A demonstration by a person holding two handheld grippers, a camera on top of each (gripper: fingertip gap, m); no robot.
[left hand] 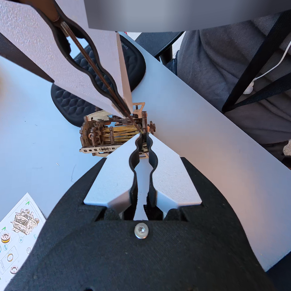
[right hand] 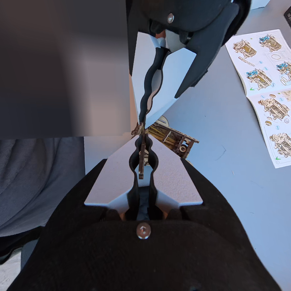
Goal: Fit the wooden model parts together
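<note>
The wooden model (left hand: pixel 108 135), a small frame with dark gears and yellow rubber bands, rests on the grey table (left hand: pixel 31 141). My left gripper (left hand: pixel 143 134) is shut on the model's right end plate. My right gripper (right hand: pixel 143 135) is shut on a thin dark wooden piece (right hand: pixel 141 160), seen edge-on. In the left wrist view the right gripper (left hand: pixel 127 114) comes in from the upper left, and the dark piece (left hand: pixel 94 66) points its tip into the model just above my left fingertips. In the right wrist view the left gripper (right hand: pixel 142 124) comes down from above onto the model (right hand: pixel 174 138).
An instruction booklet (right hand: pixel 267 97) lies open on the table; it also shows in the left wrist view (left hand: pixel 18 233). A black padded cushion (left hand: pixel 74 102) lies behind the model. A person in grey clothing (left hand: pixel 228 81) sits at the table edge (left hand: pixel 204 141).
</note>
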